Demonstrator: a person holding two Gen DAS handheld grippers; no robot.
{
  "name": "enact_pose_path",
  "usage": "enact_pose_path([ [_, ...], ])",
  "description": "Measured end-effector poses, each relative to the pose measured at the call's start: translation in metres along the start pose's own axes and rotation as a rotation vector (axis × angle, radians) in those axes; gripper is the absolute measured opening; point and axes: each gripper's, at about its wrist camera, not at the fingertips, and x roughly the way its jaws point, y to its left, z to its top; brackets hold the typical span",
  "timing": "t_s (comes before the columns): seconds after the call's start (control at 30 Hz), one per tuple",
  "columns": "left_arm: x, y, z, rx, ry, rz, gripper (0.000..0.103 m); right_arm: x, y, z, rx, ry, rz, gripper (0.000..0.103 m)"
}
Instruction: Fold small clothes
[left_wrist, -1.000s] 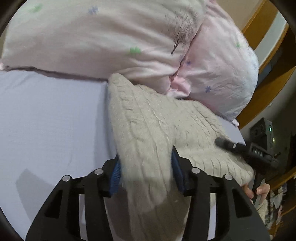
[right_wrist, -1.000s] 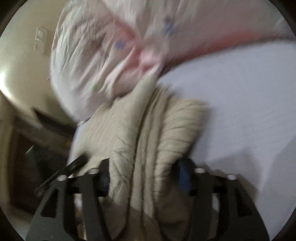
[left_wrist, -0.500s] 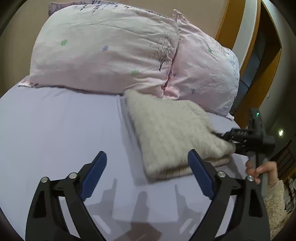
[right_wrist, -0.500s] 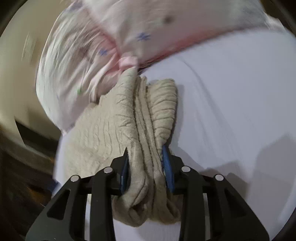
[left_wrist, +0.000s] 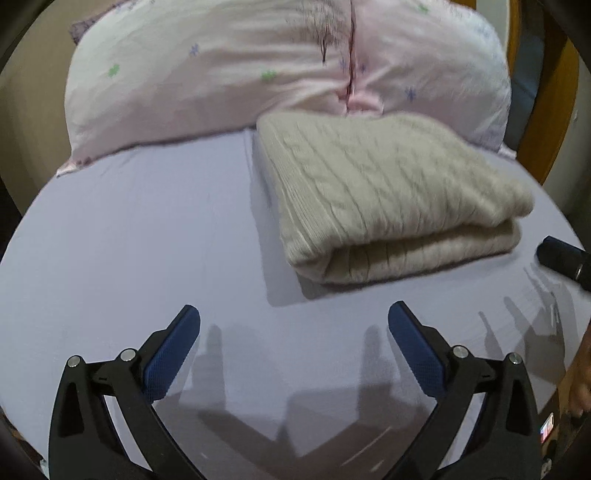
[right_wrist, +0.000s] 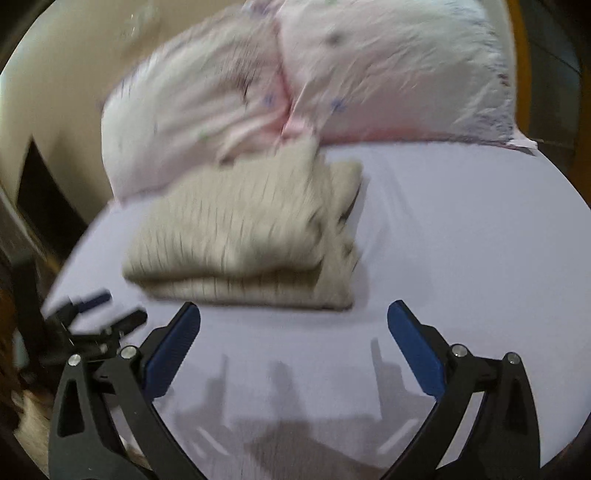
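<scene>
A beige cable-knit sweater (left_wrist: 388, 192) lies folded into a thick rectangle on the lilac bed sheet (left_wrist: 140, 229), its far edge against the pillows. My left gripper (left_wrist: 293, 325) is open and empty, held back from the sweater's near folded edge. My right gripper (right_wrist: 293, 321) is open and empty too, just short of the sweater (right_wrist: 243, 236) in its own blurred view. The right gripper's tip shows at the right edge of the left wrist view (left_wrist: 561, 258). The left gripper shows at the lower left of the right wrist view (right_wrist: 92, 325).
Two pale pink flowered pillows (left_wrist: 229, 66) lean at the head of the bed behind the sweater. A wooden door frame (left_wrist: 543, 122) stands to the right. The bed sheet (right_wrist: 443, 240) stretches out beside the sweater.
Both grippers let go of the sweater, opened wide and pulled back toward me. The sweater now lies folded flat on the sheet.
</scene>
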Motion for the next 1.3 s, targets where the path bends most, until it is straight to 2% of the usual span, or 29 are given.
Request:
enact_pose_path([
  [0.13, 0.007, -0.001, -0.004, -0.008, 0.036, 0.029, 0.102, 0.037, 0.022, -0.004, -0.049, 0.091, -0.061, 0.101],
  [0.27, 0.007, 0.000, -0.006, -0.005, 0.035, 0.039, 0.102, 0.059, 0.042, -0.006, -0.137, 0.116, -0.203, 0.101],
  [1.3, 0.008, -0.002, -0.005, -0.006, 0.035, 0.043, 0.102, 0.061, 0.039, -0.005, -0.120, 0.096, -0.201, 0.101],
])
